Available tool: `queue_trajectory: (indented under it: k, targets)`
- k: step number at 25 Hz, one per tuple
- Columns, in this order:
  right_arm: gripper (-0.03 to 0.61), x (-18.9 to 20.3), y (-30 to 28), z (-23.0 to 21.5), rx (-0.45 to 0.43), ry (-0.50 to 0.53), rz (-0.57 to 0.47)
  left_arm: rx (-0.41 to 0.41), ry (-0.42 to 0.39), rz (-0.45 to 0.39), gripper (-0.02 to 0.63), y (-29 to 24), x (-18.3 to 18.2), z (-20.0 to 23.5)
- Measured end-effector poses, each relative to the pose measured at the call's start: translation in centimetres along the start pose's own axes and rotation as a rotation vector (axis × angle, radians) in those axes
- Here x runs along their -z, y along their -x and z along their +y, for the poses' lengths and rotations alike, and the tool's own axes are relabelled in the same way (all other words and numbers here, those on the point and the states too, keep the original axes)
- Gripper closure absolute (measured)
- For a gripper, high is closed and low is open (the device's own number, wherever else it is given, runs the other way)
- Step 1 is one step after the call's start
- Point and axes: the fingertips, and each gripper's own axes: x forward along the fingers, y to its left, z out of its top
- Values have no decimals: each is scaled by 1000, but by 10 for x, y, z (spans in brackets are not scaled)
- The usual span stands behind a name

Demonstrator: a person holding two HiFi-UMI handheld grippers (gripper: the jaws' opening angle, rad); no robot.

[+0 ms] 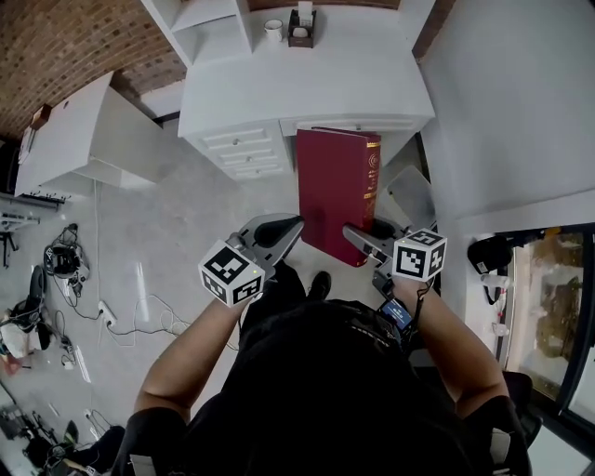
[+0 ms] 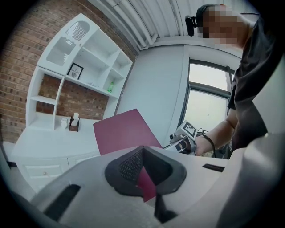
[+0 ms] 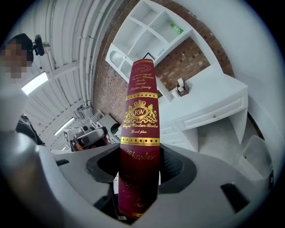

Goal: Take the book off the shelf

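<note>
1. Between the two grippers, just this side of the white desk point(image 1: 307, 84), the red book point(image 1: 335, 191) is held up in the air, off the shelf, with its gold-printed spine on the right.
2. Right gripper point(image 1: 358, 237): its jaws stand fairly wide and clamp the book across the spine, one pad on each cover.
3. Left gripper point(image 1: 290, 226): its jaws are narrow and pinch a thin red edge on the book's left side.
4. On the far part of the desk stand a cup point(image 1: 273, 31) and a small box point(image 1: 301, 26). Drawers point(image 1: 244, 149) sit under the near left edge.
5. Behind the desk a white shelf unit point(image 2: 62, 80) rises against a brick wall point(image 1: 56, 46). It holds a picture frame point(image 2: 75, 71) and a green bottle point(image 2: 110, 87).
6. Far left on the floor lie tangled cables point(image 1: 65, 260), well apart from the book.
7. From above, the book's near end is covered by the grippers and the person's body.
8. The left gripper's own body blocks most of the book in its view, so which part it pinches cannot be told.
9. Lettering low on the spine is too dark to read.
</note>
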Motion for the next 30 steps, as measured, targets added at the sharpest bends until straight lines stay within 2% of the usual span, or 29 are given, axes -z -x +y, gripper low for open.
queue_trajectory:
  k: [7,18,30]
  targets:
    - [351,26,3,1,-3,-27,17,-5,53,16,606,1,25,-9]
    - [351,38,8,5,-6,-51,1,23,98,44,606,-3,49,-33]
    - [351,46,6,10,-10,-65,0,30,122,49,606,-5,58,-41]
